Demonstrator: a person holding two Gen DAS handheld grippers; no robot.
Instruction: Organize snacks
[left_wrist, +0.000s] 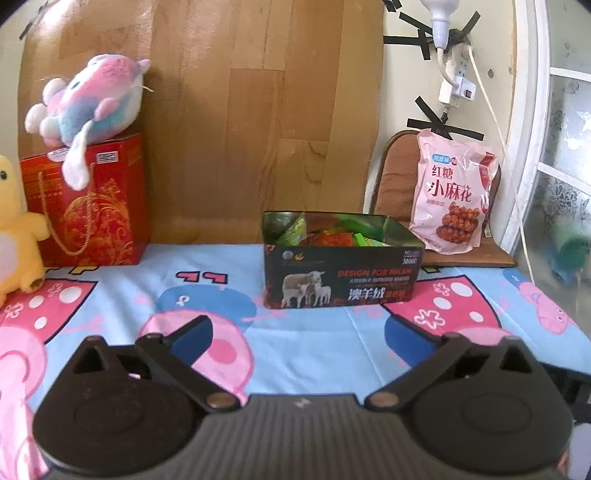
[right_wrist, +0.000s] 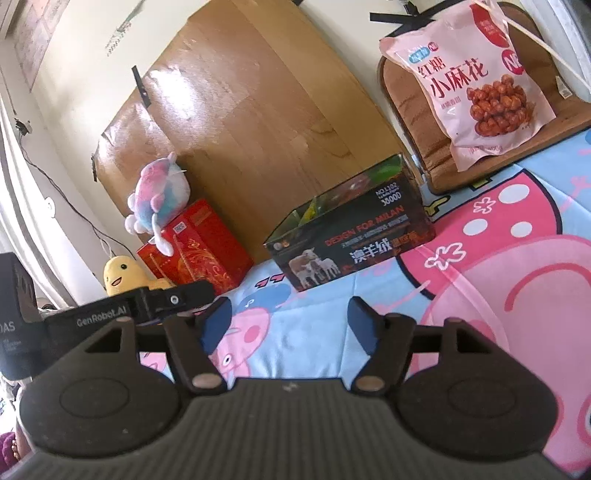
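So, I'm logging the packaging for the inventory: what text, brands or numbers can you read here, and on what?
"DESIGN FOR MILAN", "澳羊绒": front of the dark box.
"NO.L102", "3800D": same box, upper right corner.
"红糖 小麻花": pink snack bag.
"GenRobot.AI": black strap on the left hand-held gripper in the right wrist view.
Too small or blurred: the box's fine print, the bag's badges and small lines, the red gift bag's label.
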